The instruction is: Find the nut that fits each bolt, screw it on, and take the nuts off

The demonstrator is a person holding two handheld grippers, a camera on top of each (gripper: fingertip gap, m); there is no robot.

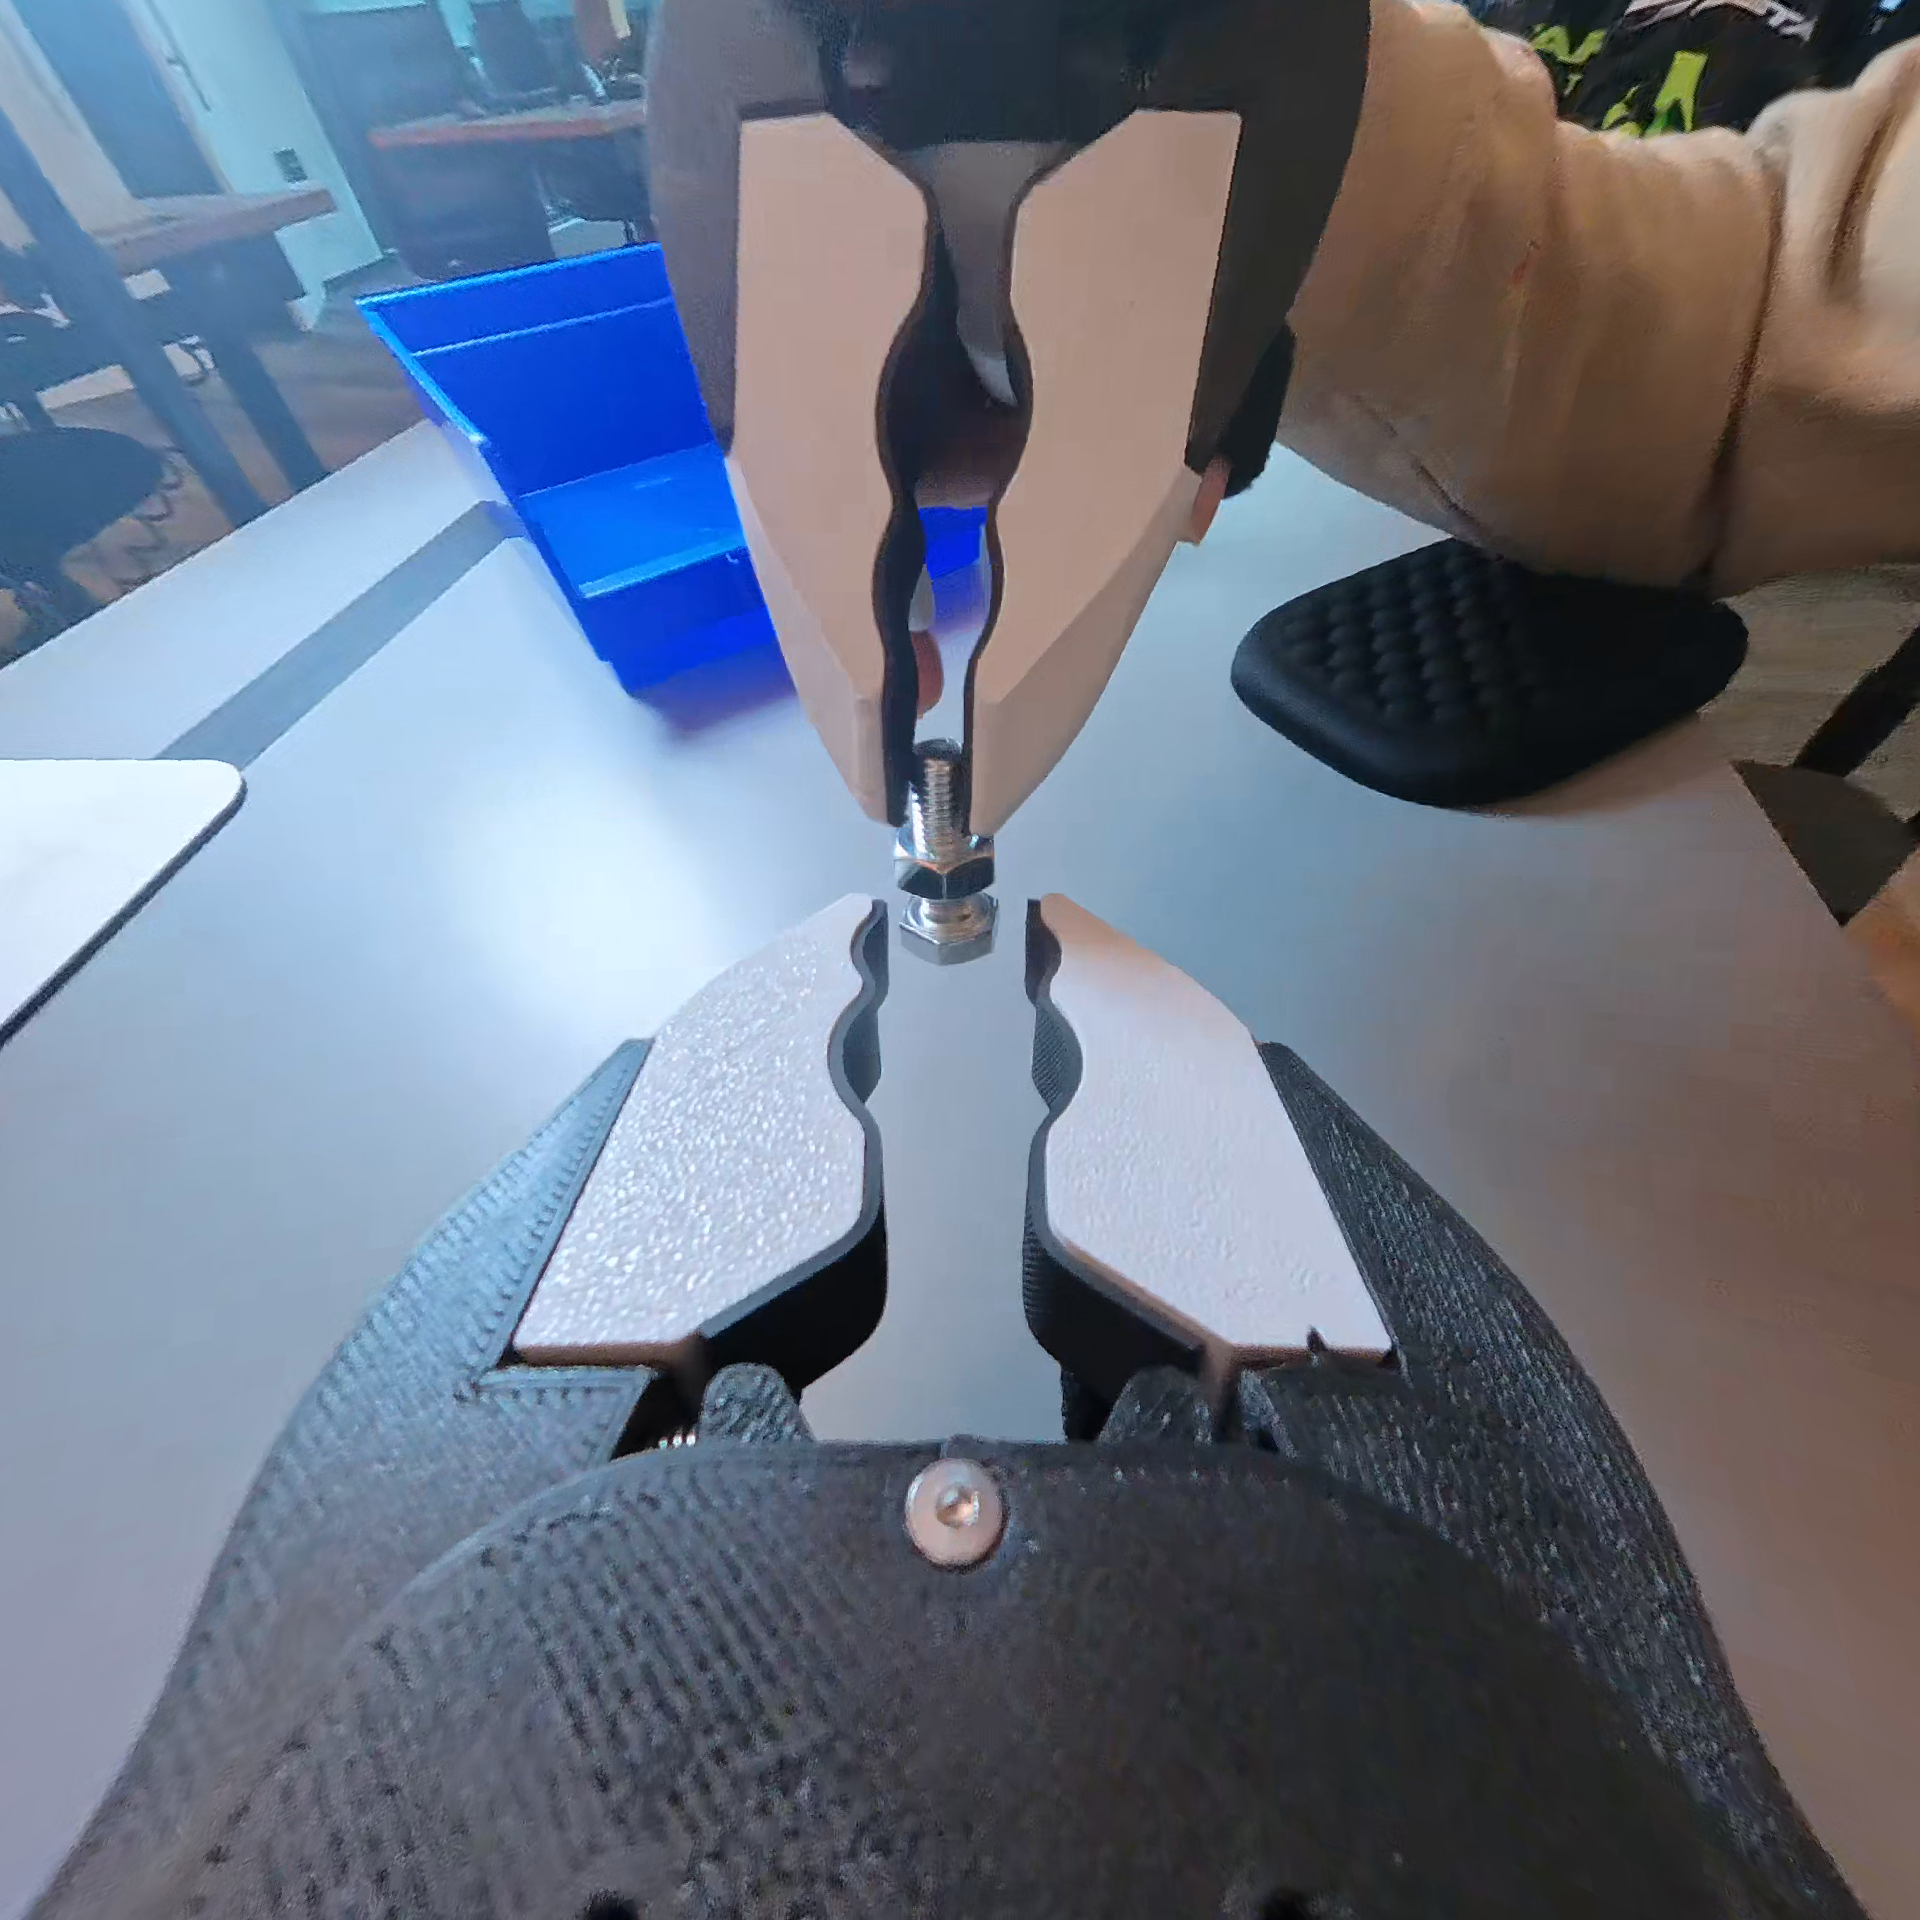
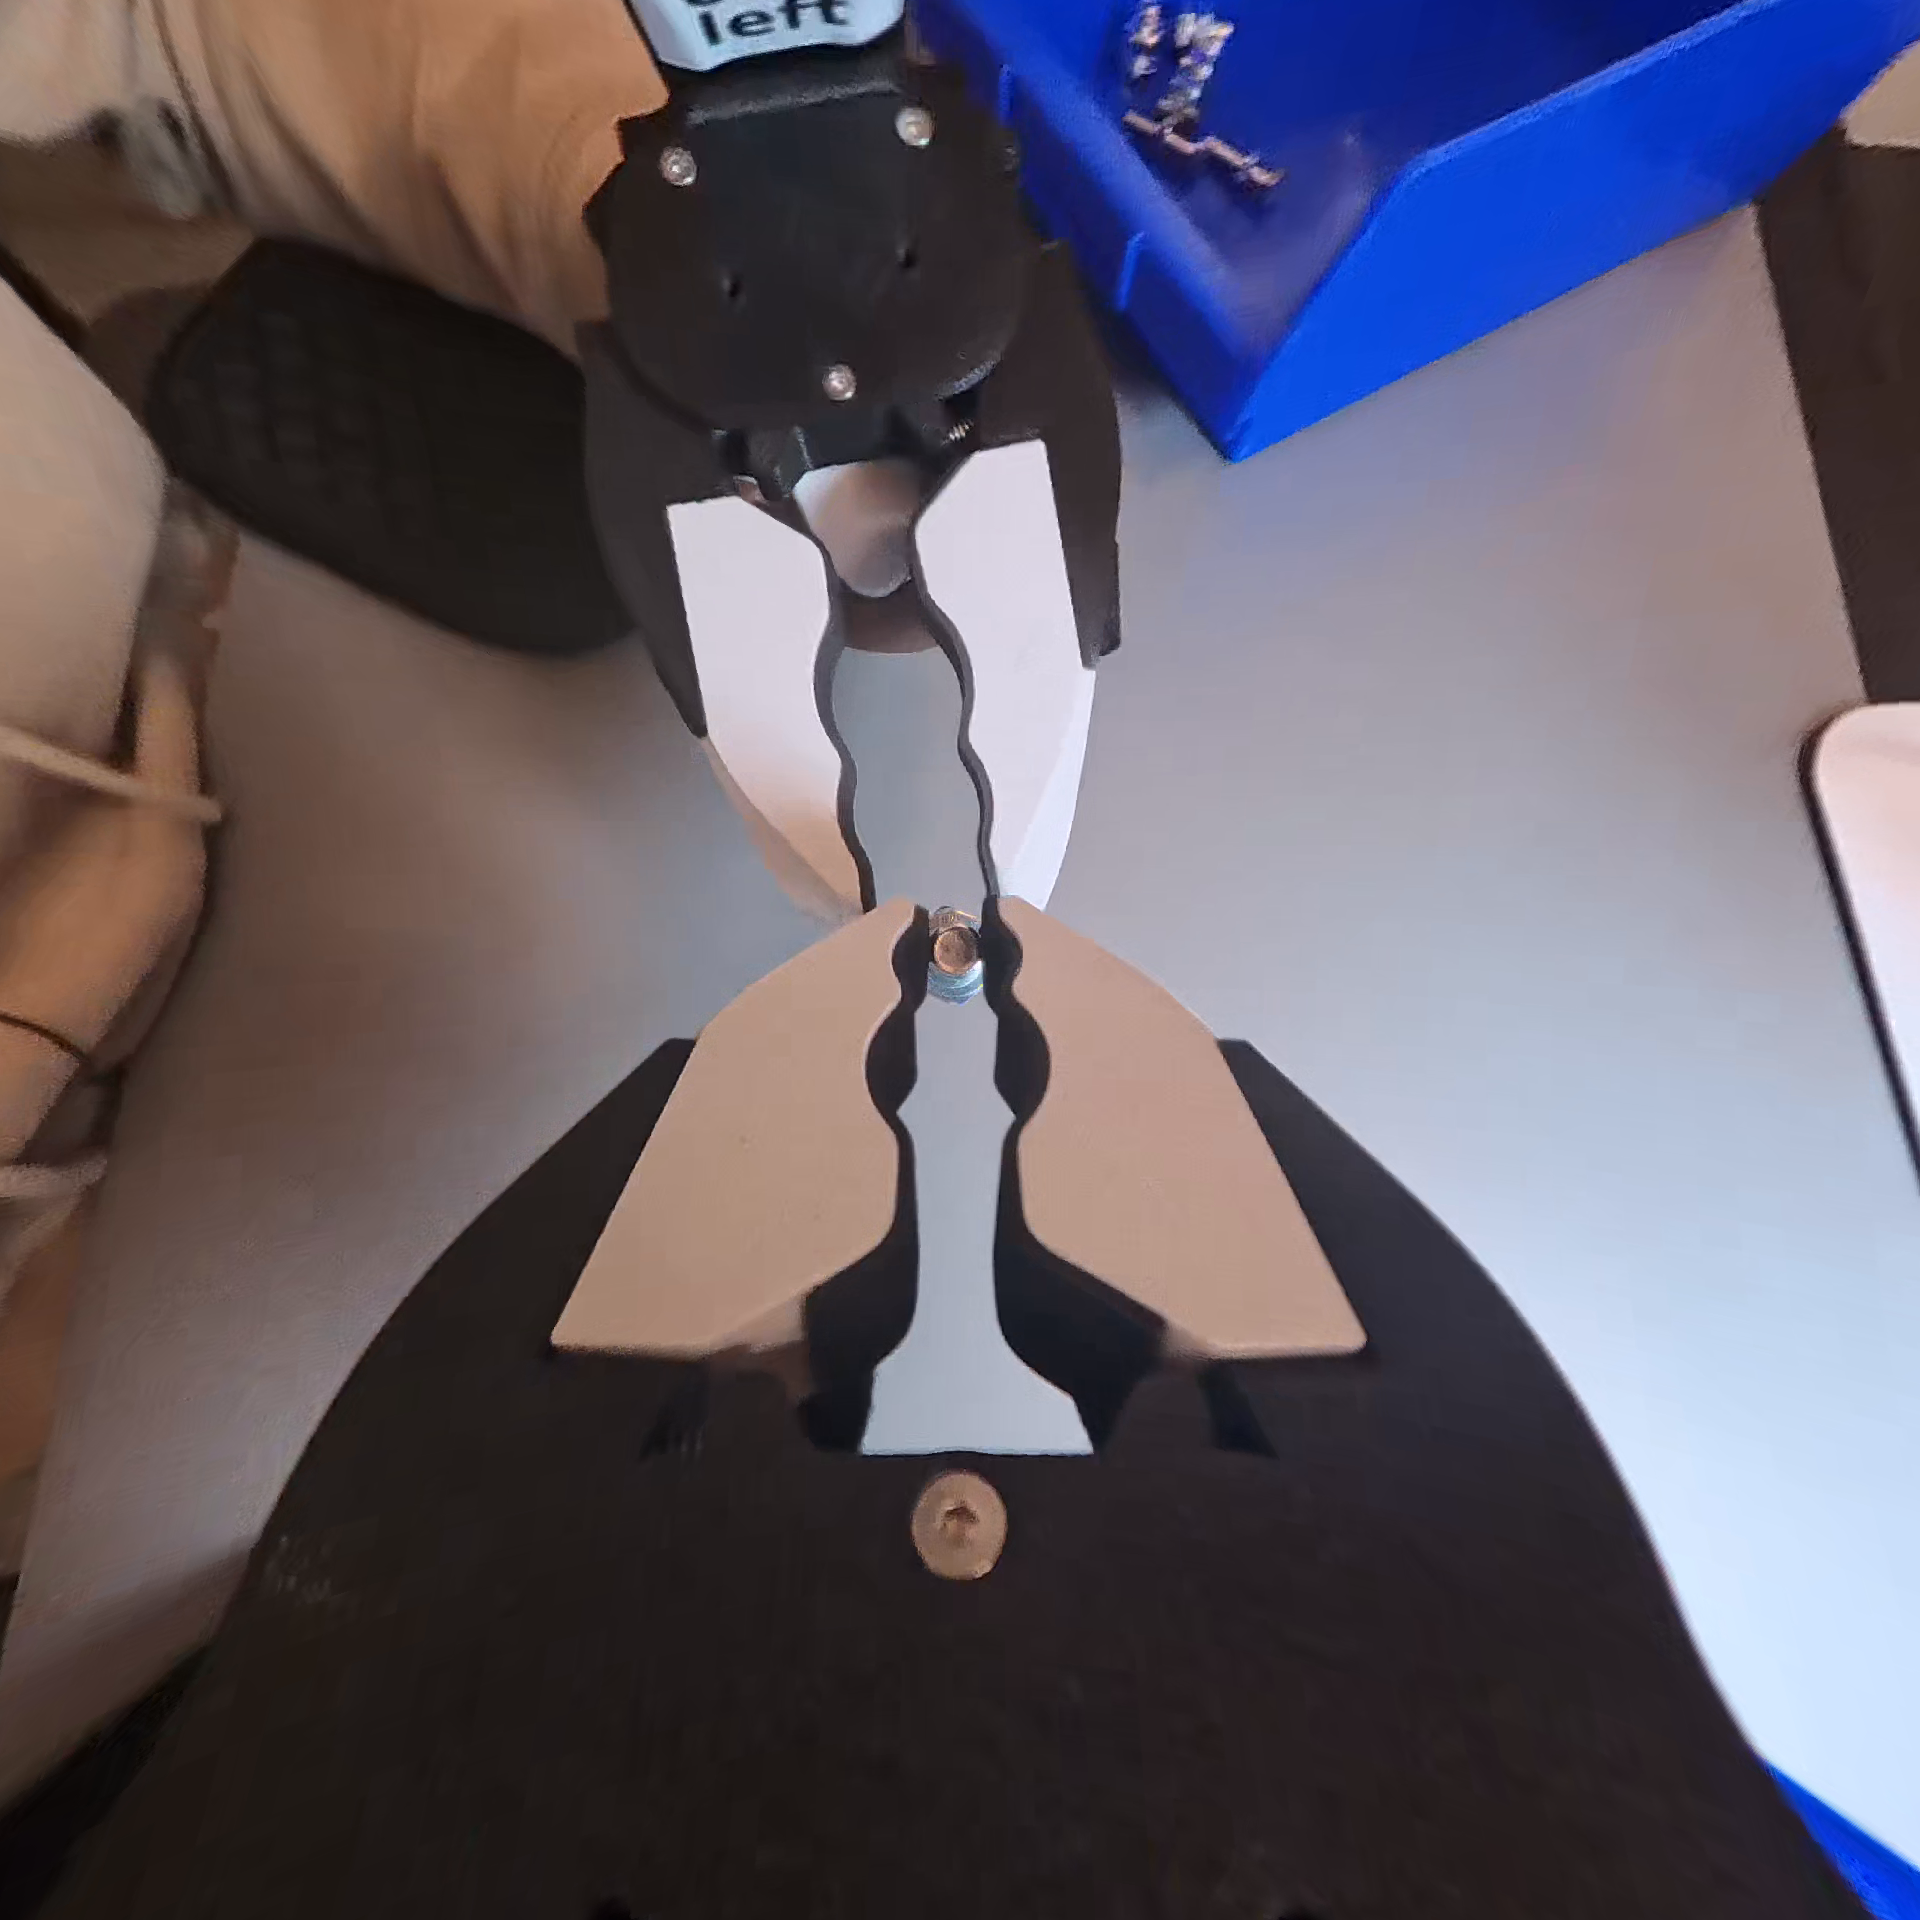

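Smooth pale grey table [image 1: 1351,1195] below everything. Glossy blue plastic bin [image 1: 582,416] toward the far edge, a tangle of metal hardware [image 2: 1195,114] inside. Black dimpled rubbery pad [image 1: 1475,675] near the right edge; white rounded board [image 1: 94,862] at the left edge. Left gripper [image 1: 951,914], ridged black printed body with pebbled white wavy-edged pads, jaws parted either side of the bolt head, not touching. Right gripper [image 1: 935,821] clamped on the threaded steel bolt [image 1: 940,810], above the table's middle. Hexagonal nut [image 1: 943,868] on its shank.
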